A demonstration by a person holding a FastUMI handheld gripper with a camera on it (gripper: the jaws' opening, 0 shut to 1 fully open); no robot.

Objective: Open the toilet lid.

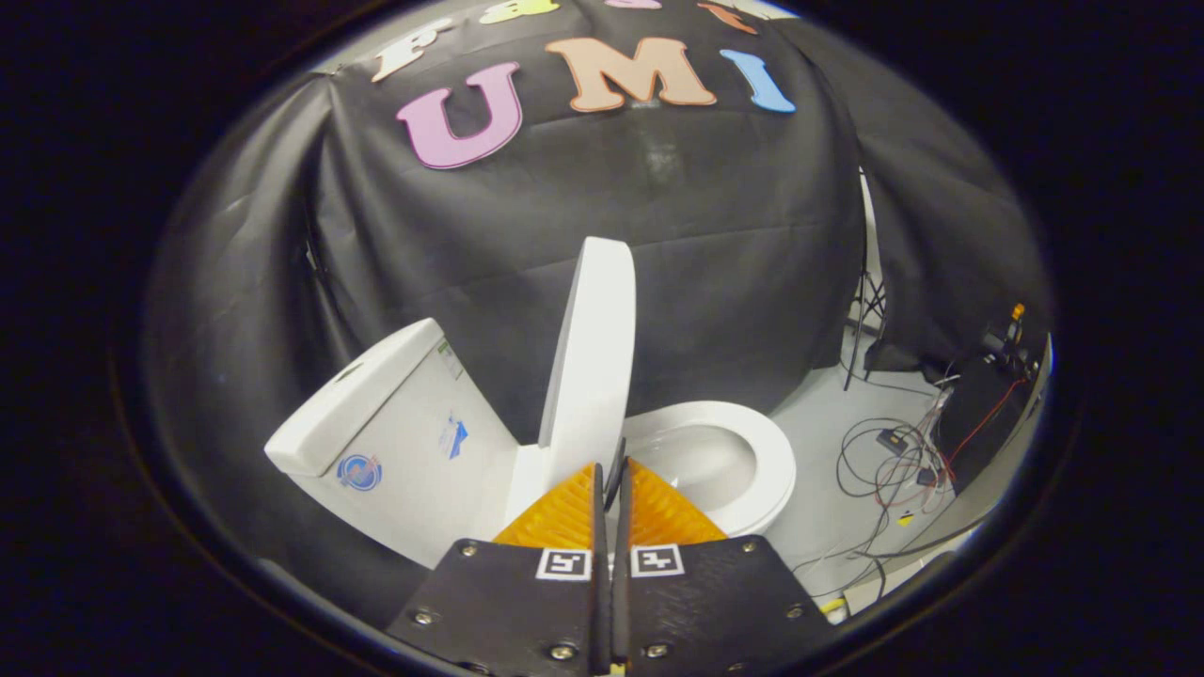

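A white toilet stands against the black cloth wall. Its lid (591,348) is raised and stands nearly upright, edge-on to me, between the tank (395,442) and the seat ring (767,465). The bowl (701,461) lies uncovered beyond and to the right of my fingers. My gripper (613,470) is shut, its two fingers pressed together with nothing visible between them. The fingertips sit just in front of the lid's lower edge, near the hinge; I cannot tell whether they touch it.
Loose cables (889,461) and a small box lie on the pale floor right of the toilet. A dark stand (861,320) and electronic gear (997,376) stand further right. Black cloth closes the space behind and left of the tank.
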